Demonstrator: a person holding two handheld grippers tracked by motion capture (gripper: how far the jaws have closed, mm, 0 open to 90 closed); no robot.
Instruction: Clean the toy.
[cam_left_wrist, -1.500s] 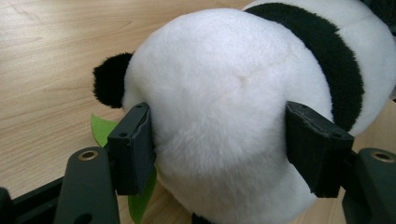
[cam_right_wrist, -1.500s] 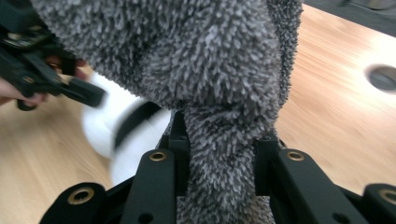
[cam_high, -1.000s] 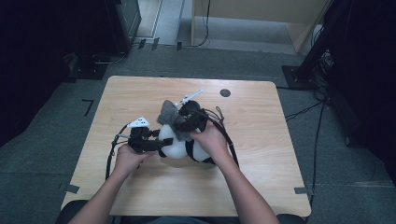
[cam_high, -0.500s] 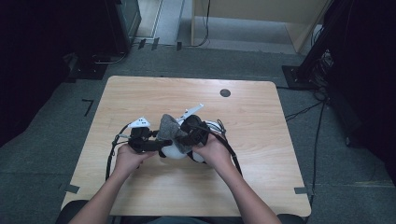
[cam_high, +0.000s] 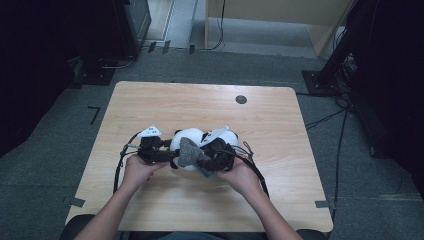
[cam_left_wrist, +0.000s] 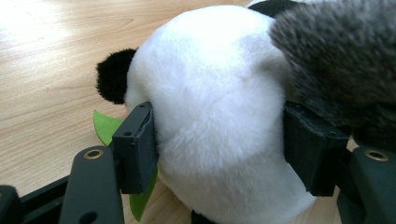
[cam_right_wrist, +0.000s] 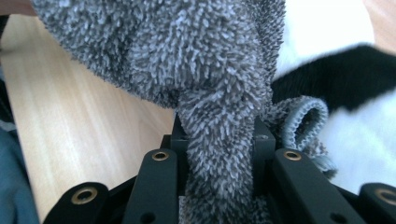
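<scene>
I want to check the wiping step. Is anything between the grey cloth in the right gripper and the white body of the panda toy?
Nothing visible. The right gripper pinches the grey cloth, which already lies against the panda toy. The left gripper clamps the toy's white body on the wooden table.

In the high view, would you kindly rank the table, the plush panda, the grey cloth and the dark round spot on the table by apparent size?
1. table
2. plush panda
3. grey cloth, partly bunched in the right gripper, so its full size is unsure
4. dark round spot
</scene>
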